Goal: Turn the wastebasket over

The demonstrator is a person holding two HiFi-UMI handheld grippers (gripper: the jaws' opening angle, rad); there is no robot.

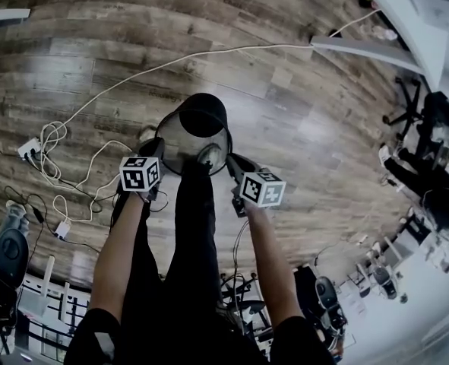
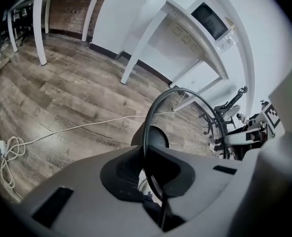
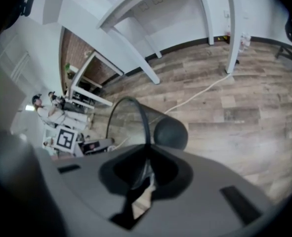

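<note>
The left gripper [image 1: 156,150] has its fingers pinched onto the wire rim of the mesh wastebasket [image 1: 201,120] at about nine o'clock. The wastebasket is on or just over the wooden floor [image 1: 300,128], close ahead of the person's legs. Its open mouth faces up toward the head and its dark base shows toward twelve o'clock. The right gripper [image 1: 230,163] pinches the same rim at about four o'clock. Both holds are narrow bites on a thin round rim and are not quite opposite each other. During the flip the rim could therefore twist inside the fingers, and the wastebasket could swing loose or drop. It might also land on the white cable [image 1: 133,74] at ten o'clock.
</note>
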